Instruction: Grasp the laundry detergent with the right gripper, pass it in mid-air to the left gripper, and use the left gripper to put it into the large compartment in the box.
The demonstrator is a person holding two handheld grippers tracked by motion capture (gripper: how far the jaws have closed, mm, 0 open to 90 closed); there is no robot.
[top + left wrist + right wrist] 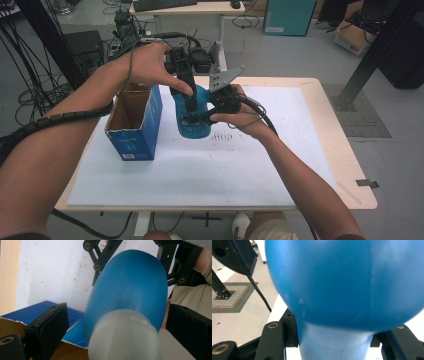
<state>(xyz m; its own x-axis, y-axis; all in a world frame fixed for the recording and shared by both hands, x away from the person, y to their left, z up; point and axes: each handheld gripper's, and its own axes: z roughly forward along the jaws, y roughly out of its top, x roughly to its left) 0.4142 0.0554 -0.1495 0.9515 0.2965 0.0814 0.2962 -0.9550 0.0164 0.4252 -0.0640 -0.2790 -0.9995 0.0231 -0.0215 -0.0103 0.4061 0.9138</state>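
Note:
A blue plastic bottle (193,126) hangs over the white sheet, between both hands. My right gripper (201,118) comes in from the right and is shut on it; in the right gripper view its jaws (334,336) press the bottle's (342,277) narrower part from both sides. My left gripper (190,102) reaches down from above. In the left gripper view its black jaws (117,322) stand on either side of the bottle's white cap (125,338), open, with a gap on the left side. The blue body (130,290) runs away from the camera.
An open blue cardboard box (134,120) stands just left of the bottle, its brown inside showing (15,327). A white sheet (200,172) covers most of the wooden table (345,165). Cables, a desk and black frame posts lie beyond the table.

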